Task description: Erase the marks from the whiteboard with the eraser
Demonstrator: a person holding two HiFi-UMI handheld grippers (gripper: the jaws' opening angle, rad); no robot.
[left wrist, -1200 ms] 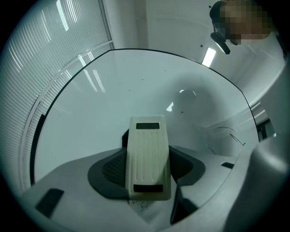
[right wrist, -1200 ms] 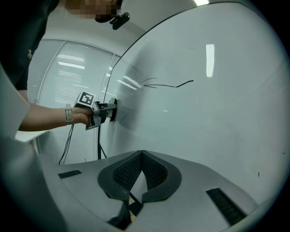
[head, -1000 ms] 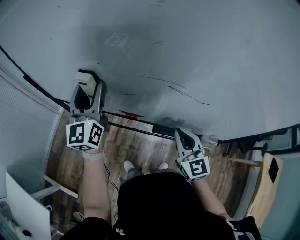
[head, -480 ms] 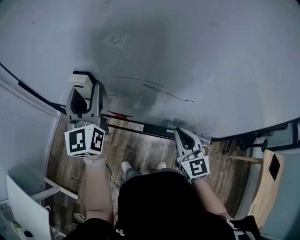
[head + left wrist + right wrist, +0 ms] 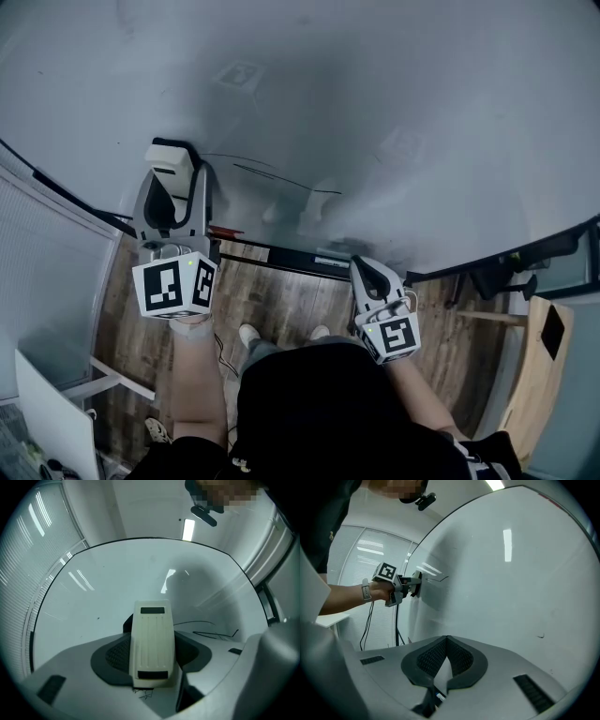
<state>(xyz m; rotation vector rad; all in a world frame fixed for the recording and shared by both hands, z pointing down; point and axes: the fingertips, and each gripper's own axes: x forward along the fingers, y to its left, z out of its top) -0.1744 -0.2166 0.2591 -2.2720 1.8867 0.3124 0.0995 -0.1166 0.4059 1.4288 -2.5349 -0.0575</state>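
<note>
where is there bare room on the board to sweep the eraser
Bare: the whiteboard above and right of the marks, up to its right edge. Crowded: lower left, where the left gripper holds the eraser just left of the marks, and the bottom ledge by the shut right gripper.

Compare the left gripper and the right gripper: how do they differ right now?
The left gripper is shut on the white eraser; the right gripper has its fingers together with nothing between them. The left gripper is raised to the whiteboard, just left of the black marks; the right gripper hangs lower, by the board's bottom edge. Both are the same grey two-finger design, aimed at the board.
</note>
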